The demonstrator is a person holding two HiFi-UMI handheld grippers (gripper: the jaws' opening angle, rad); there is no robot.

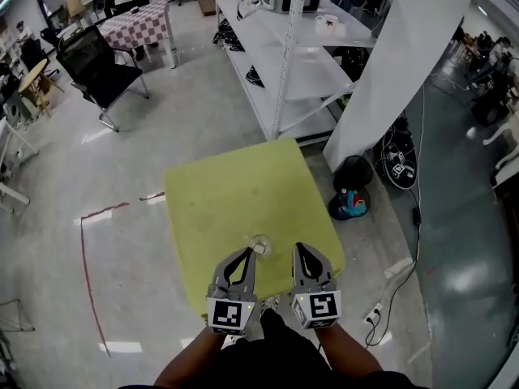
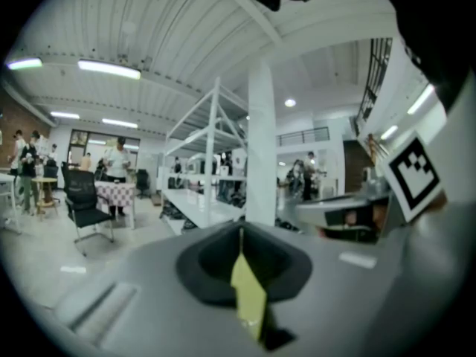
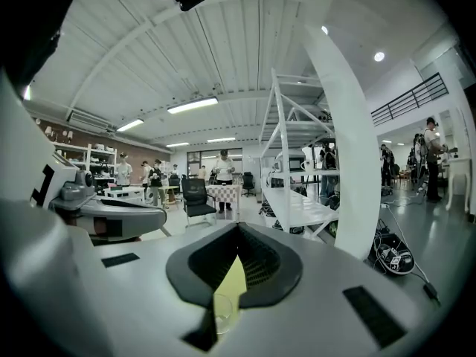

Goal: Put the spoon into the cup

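A clear glass cup [image 1: 260, 245] stands near the front edge of the yellow-green table [image 1: 243, 193]. My left gripper [image 1: 248, 254] hovers just left of the cup and my right gripper [image 1: 298, 249] just right of it, both held side by side over the table's near edge. Both have their jaws together with nothing between them. In the right gripper view the cup [image 3: 223, 312] shows low through the narrow slit of the right gripper [image 3: 238, 238]. The left gripper [image 2: 240, 233] shows only a sliver of table [image 2: 249, 297]. No spoon is visible in any view.
A white shelving rack [image 1: 284, 47] and a white column [image 1: 397, 71] stand behind the table. A black bag [image 1: 353, 173] and a blue item [image 1: 353, 204] lie on the floor to the right, with cables. A black office chair [image 1: 97, 63] is far left.
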